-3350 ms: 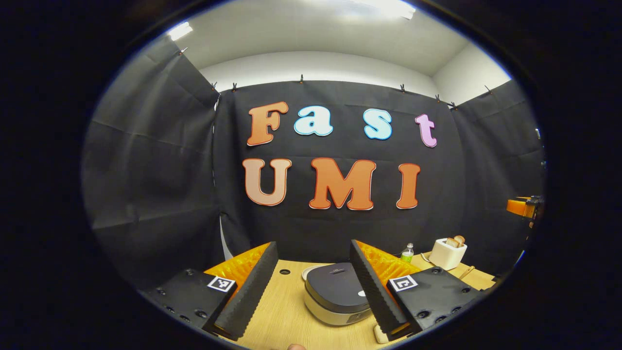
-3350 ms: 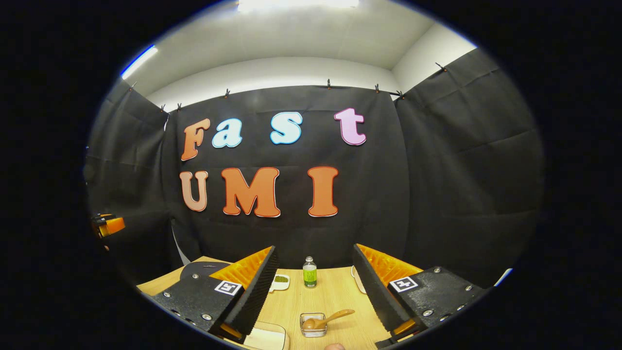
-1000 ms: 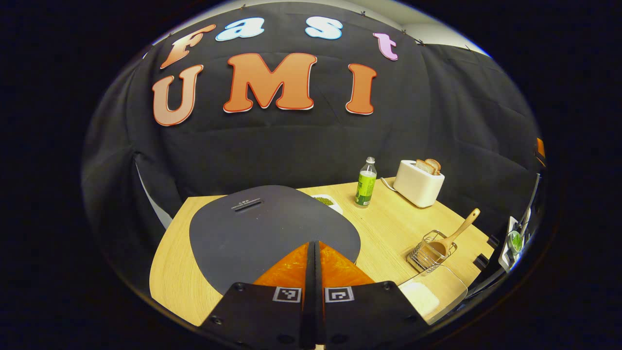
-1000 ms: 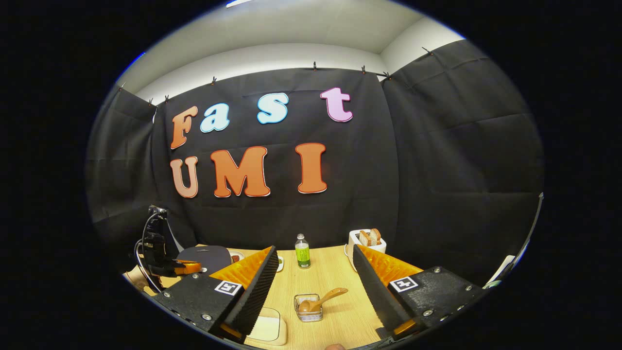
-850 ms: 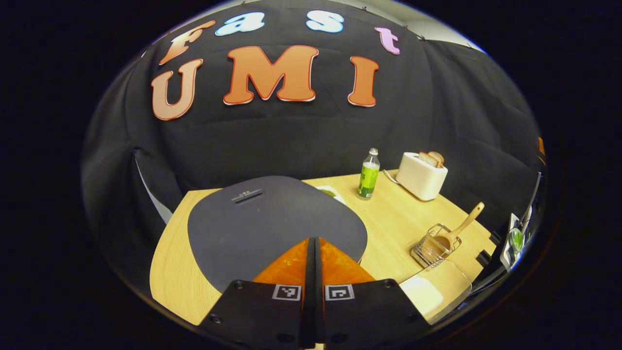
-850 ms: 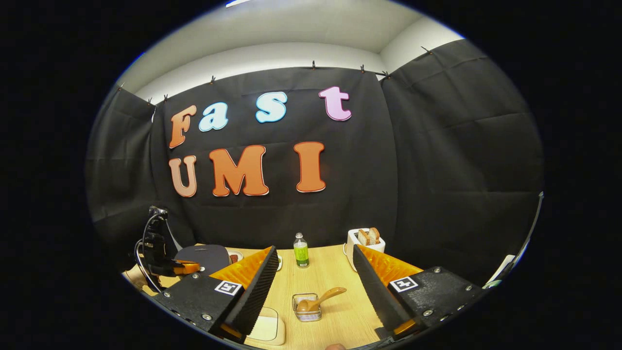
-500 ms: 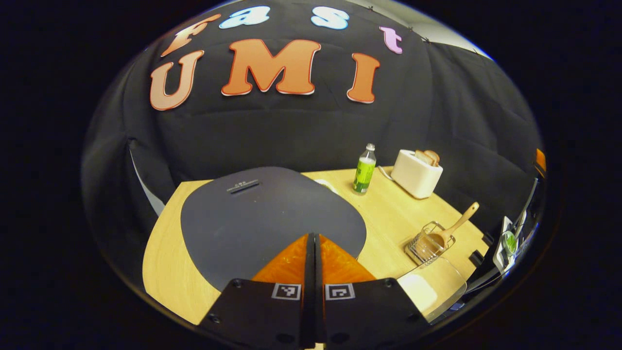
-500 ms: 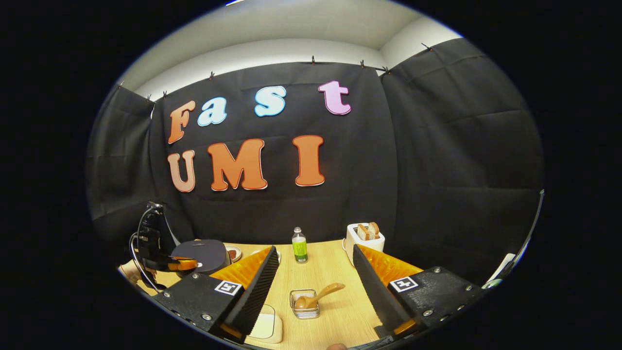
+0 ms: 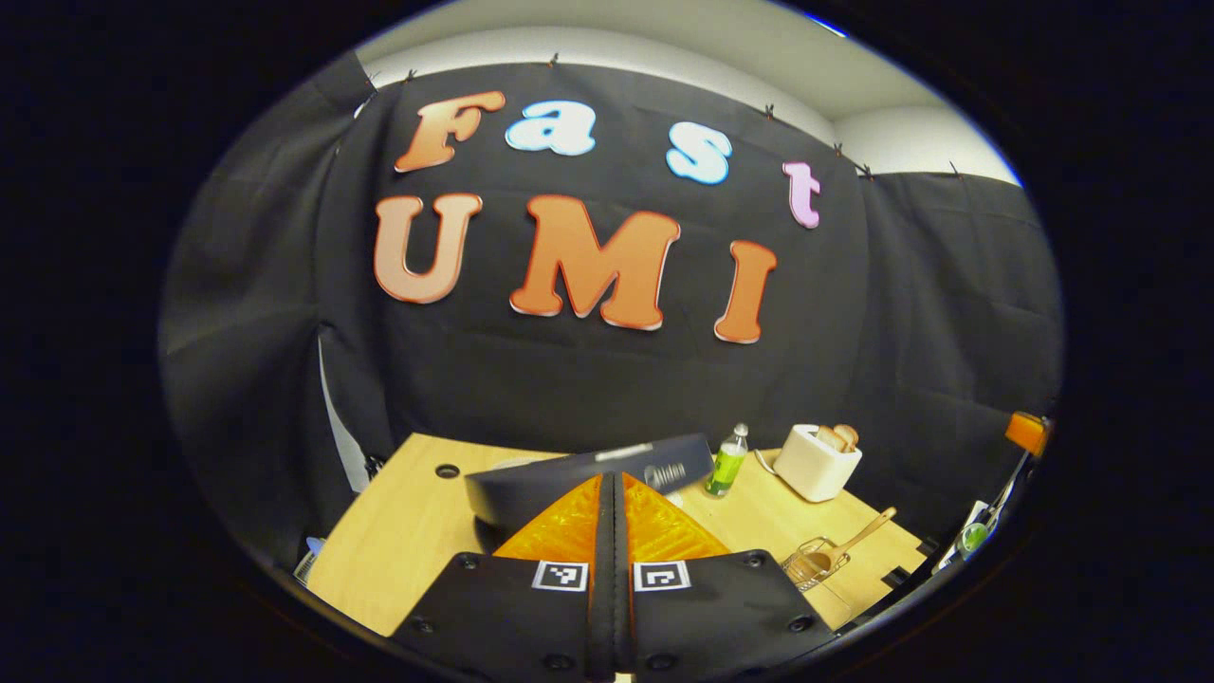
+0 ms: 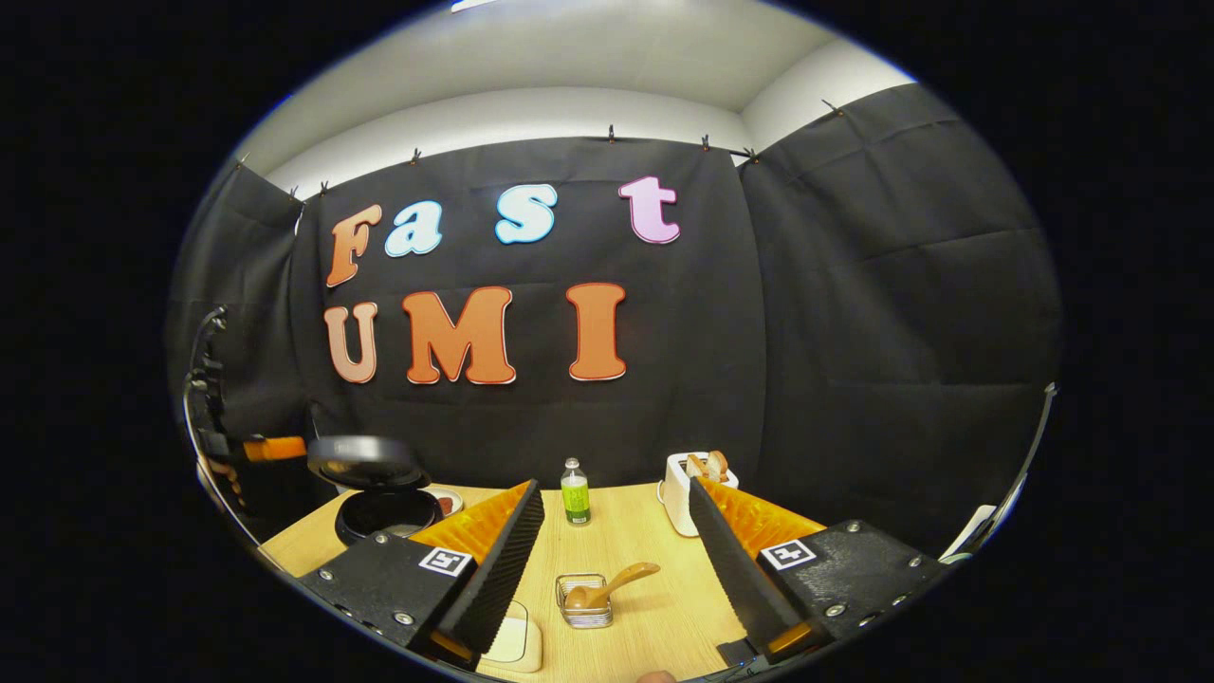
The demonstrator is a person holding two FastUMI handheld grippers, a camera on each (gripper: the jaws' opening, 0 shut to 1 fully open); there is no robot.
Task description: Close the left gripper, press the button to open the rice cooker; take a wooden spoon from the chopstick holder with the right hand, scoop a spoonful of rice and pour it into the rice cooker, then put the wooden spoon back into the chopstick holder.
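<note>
The rice cooker (image 10: pixel 384 512) sits at the worktop's (image 10: pixel 645 607) left end with its lid (image 10: pixel 365 460) raised. My left gripper (image 9: pixel 614 493) has its jaws pressed together, empty, just before the lid. My right gripper (image 10: pixel 616 541) holds its jaws wide apart above the holder (image 10: pixel 583 602), where the spoon (image 10: pixel 607 586) lies. Behind stand a bottle (image 10: pixel 574 493) and a toaster (image 10: pixel 688 493).

Green bottle (image 10: pixel 574 494) near toaster (image 10: pixel 685 493), on wooden table (image 10: pixel 654 607).
</note>
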